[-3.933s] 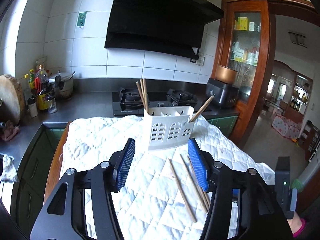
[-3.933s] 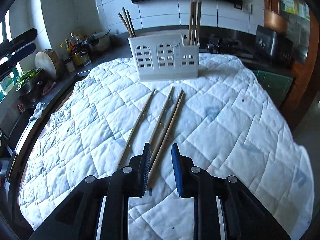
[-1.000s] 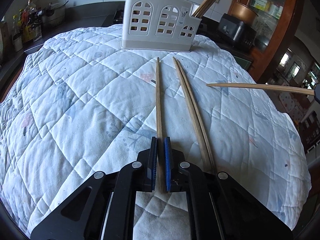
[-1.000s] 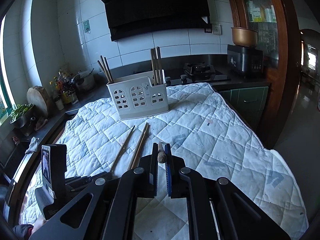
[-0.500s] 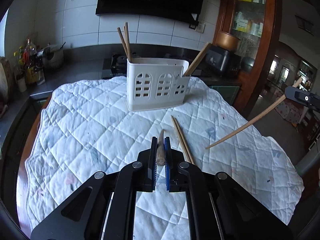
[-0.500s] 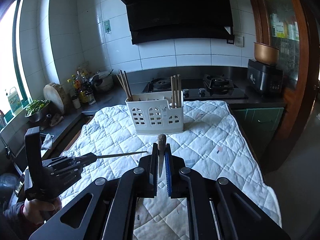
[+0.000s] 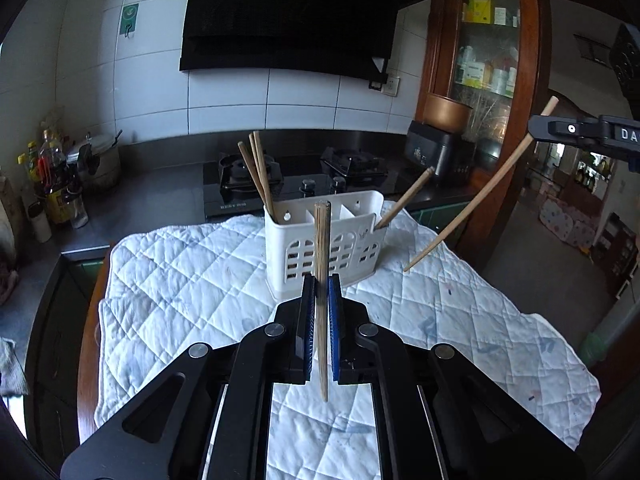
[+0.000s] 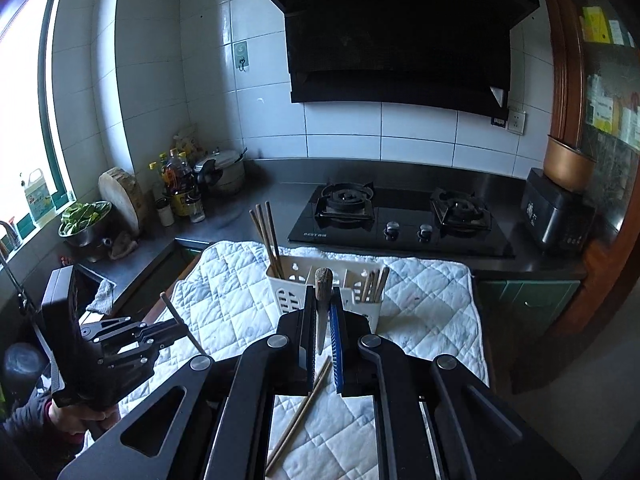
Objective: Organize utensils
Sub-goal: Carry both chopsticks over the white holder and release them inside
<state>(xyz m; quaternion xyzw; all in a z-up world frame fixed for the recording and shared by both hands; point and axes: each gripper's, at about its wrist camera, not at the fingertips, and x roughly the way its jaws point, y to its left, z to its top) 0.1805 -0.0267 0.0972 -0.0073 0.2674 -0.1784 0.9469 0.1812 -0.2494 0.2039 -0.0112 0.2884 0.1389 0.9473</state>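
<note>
One chopstick [image 7: 322, 280] is clamped upright in the left gripper [image 7: 321, 296], another [image 8: 322, 304] in the right gripper [image 8: 321, 312]. The white holder [image 7: 326, 248] stands just ahead, below both. The carrying step is judged underway; next, each tip must be lowered into a compartment.

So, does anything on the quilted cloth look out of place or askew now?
Yes. Two loose chopsticks lie flat on the quilted cloth, partly hidden under the right hand-held gripper, not standing in the white holder like the others. Nothing looks spilled or damaged.
</note>
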